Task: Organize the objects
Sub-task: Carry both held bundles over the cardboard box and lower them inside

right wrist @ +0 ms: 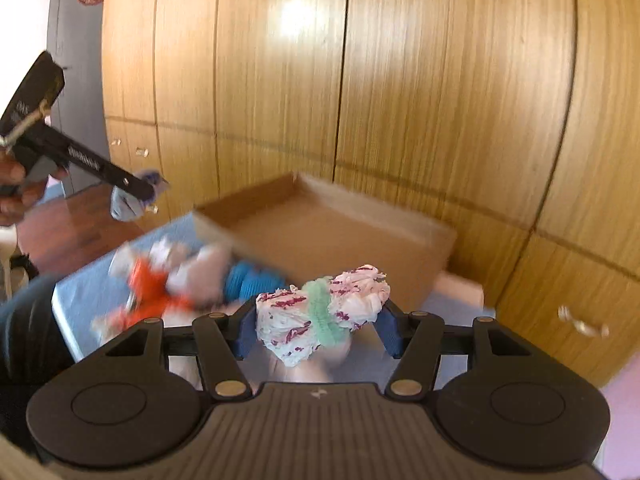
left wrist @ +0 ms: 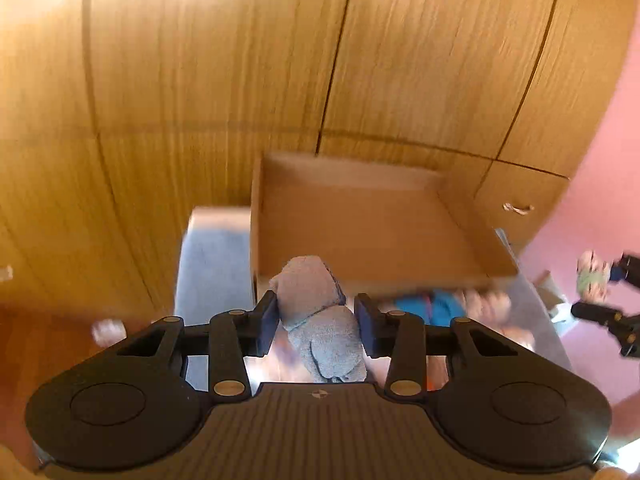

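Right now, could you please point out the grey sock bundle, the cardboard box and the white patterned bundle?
grey sock bundle [left wrist: 316, 312]: left wrist view, its middle.
cardboard box [right wrist: 344, 240]: right wrist view, bare inner floor.
white patterned bundle [right wrist: 288, 320]: right wrist view, left half.

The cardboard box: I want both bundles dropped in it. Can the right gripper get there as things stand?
Probably yes. The box lies open-topped just ahead of the right gripper, which holds the white bundle above the table, with nothing between them.
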Tool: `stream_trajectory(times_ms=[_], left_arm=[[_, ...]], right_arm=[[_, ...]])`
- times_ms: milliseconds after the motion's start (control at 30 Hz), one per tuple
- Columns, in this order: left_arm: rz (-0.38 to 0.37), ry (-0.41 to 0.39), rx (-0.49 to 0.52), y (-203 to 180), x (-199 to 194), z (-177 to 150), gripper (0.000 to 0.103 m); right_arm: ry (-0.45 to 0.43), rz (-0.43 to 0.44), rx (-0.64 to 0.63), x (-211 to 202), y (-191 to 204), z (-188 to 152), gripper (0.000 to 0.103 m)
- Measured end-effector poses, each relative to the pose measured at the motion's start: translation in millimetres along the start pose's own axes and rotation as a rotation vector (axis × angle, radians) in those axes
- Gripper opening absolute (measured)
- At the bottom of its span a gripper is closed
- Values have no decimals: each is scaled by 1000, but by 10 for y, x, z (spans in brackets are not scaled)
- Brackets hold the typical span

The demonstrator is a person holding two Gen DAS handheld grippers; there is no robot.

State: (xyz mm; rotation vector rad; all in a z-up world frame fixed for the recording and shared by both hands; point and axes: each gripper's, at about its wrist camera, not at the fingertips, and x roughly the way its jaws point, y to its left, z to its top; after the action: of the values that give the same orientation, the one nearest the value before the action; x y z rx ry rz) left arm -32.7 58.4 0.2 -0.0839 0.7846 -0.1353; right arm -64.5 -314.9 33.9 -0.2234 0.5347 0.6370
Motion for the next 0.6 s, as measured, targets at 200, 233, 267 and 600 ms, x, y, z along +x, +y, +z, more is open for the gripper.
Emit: stream_trajectory(times_ms=[200, 233, 267, 600], left_arm=[[-25, 10, 63, -124, 672, 651, 48], [-28, 24, 77, -144, 838, 750, 48], [-26, 34, 92, -157, 994, 834, 48], [71, 124, 239, -203, 2187, 1198, 48]], right_arm=[[36, -13, 37, 706, -125, 596, 56], [44, -5, 27, 847, -125, 675, 56], [50, 5, 4, 1000, -105, 760, 56], [198, 6, -119, 2601, -35, 1025, 56]])
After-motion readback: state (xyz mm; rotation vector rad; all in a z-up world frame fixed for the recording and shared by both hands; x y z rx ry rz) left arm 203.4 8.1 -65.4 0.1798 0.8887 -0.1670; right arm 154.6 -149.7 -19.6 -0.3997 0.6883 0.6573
